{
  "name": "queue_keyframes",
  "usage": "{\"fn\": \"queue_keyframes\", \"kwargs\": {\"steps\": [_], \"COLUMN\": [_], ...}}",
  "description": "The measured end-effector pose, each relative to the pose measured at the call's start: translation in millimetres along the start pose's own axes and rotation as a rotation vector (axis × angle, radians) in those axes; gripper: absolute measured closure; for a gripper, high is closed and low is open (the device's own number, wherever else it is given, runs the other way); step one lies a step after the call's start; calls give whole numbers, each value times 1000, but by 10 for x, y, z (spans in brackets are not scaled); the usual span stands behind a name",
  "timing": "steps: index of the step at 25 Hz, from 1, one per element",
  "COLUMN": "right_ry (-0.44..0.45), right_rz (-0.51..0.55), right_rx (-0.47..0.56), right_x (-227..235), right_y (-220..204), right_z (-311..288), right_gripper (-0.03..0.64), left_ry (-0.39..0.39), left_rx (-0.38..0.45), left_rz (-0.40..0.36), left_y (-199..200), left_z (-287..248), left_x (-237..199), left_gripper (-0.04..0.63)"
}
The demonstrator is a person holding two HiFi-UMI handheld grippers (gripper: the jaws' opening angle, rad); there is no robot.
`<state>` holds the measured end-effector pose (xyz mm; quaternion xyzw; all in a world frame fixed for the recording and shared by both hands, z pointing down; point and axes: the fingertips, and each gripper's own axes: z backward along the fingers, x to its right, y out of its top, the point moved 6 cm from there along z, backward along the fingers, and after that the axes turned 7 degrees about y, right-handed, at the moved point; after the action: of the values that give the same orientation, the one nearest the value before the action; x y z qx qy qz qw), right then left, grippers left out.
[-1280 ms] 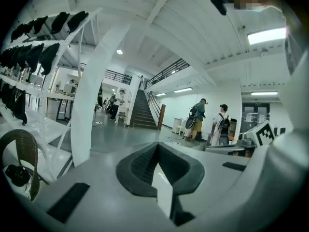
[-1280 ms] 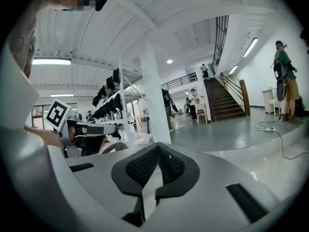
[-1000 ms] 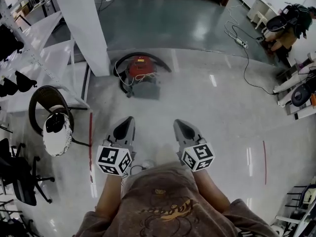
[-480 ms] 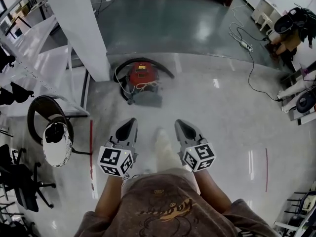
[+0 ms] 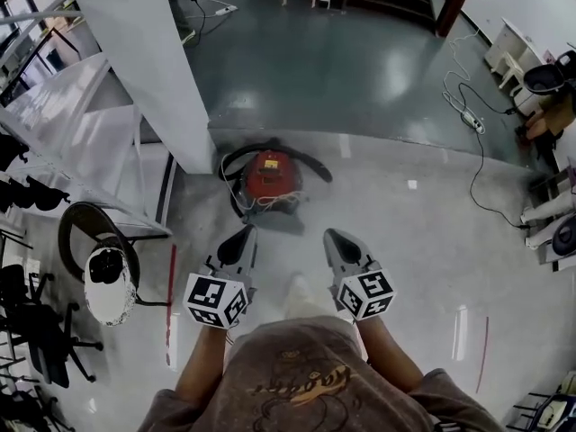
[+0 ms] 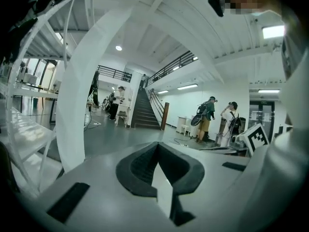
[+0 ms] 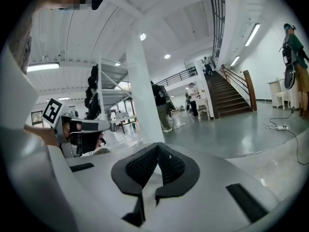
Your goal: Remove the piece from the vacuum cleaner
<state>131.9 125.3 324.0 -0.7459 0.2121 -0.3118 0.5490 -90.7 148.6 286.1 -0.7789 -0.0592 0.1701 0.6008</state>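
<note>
We are holding left gripper (image 5: 243, 238) and right gripper (image 5: 335, 239) closed, empty; vacuum cleaner (image 5: 270, 175) sitting well ahead of jaws. Piece possibly its hose (image 5: 309, 160): opening before reaching.

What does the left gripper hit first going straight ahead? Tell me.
Probably nothing near. From above, the left gripper lines up with the red vacuum cleaner, but its own view looks level toward the far staircase, so it likely passes over.
</note>
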Motion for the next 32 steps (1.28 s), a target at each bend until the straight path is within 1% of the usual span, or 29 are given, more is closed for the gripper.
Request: {"fn": "queue_keyframes", "kwargs": {"steps": [4, 8, 12, 17, 21, 25, 28, 32], "right_ry": [44, 89, 102, 109, 86, 57, 53, 60], "right_rz": [-14, -21, -30, -22, -14, -18, -17, -29], "right_rx": [15, 21, 21, 14, 20, 46, 60, 58], "right_x": [332, 559, 720, 810, 835, 842, 831, 804], "right_y": [153, 234, 299, 351, 403, 461, 486, 506], "right_z": [-226, -447, -628, -815, -897, -974, -1032, -1132], "right_gripper": [617, 617, 617, 617, 617, 617, 615, 612], "left_ry": [30, 49, 52, 67, 55, 25, -2, -16], "left_rx": [2, 8, 6, 20, 20, 12, 17, 18], "left_rz": [10, 18, 23, 25, 25, 16, 23, 31], "left_y": [90, 115, 147, 220, 253, 308, 373, 440], "left_z": [-376, -652, -887, -1053, -1150, -1254, -1315, -1362], "left_x": [-10, -11, -53, -166, -254, -372, -456, -581], "left_gripper": [592, 592, 592, 592, 591, 591, 591, 586]}}
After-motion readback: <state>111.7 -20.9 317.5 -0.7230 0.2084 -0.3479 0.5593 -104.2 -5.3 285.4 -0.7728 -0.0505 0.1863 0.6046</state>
